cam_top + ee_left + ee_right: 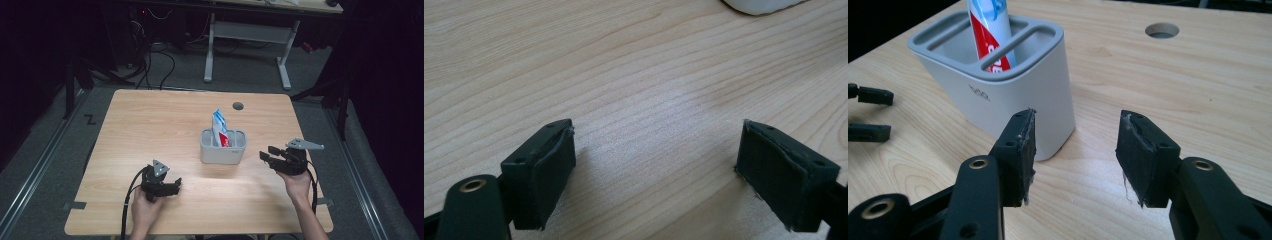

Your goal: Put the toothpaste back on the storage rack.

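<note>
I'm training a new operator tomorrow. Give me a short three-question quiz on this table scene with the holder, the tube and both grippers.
1. True or false: the tube lies flat on the table.
2. Which gripper is nearer the holder? A) left gripper B) right gripper
3. Fill in: both grippers' jaws are ____, with nothing between them.

Key:
1. False. The tube stands upright in one compartment of the holder.
2. B. In the right gripper view the holder sits just beyond the jaws, not touched.
3. Open.
</note>
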A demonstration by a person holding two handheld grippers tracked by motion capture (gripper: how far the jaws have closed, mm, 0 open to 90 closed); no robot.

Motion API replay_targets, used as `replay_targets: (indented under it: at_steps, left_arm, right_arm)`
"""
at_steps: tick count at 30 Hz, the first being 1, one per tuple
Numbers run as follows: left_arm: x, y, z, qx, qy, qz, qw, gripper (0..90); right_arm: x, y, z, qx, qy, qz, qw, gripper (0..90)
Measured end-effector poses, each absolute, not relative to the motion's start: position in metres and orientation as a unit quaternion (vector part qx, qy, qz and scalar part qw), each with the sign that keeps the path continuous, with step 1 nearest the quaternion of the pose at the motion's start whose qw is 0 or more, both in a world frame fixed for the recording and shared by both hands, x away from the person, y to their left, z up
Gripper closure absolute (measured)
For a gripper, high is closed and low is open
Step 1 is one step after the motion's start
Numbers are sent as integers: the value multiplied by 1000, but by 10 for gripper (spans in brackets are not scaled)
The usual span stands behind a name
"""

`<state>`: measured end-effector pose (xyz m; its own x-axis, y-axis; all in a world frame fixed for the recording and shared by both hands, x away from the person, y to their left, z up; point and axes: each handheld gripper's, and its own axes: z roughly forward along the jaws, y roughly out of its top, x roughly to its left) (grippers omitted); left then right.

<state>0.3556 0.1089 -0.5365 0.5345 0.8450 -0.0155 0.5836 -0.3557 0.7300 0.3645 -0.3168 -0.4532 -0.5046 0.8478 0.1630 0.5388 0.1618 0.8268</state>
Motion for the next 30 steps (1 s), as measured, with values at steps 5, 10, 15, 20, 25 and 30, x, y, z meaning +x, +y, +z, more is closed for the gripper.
replay_targets:
  at_steps: [5,10,15,20,25,30]
  left_arm:
    - [356,109,-537,802,445,186,352,162]
    - [356,109,-536,802,445,186,352,162]
    - [356,109,-536,803,445,185,352,162]
    - [356,109,-536,802,445,186,352,162]
    - [356,109,-536,802,445,186,352,162]
    - [356,109,-536,802,445,186,352,161]
  right_arm:
    - [364,-317,-460,471,742,447,166,499]
    - [364,-316,-468,475,743,444,160,500]
    - [366,-317,-475,485,739,442,151,499]
    - [368,-312,-479,485,745,433,150,499]
    - [370,-310,-484,484,747,430,151,501]
    - [371,-312,-494,492,747,420,150,501]
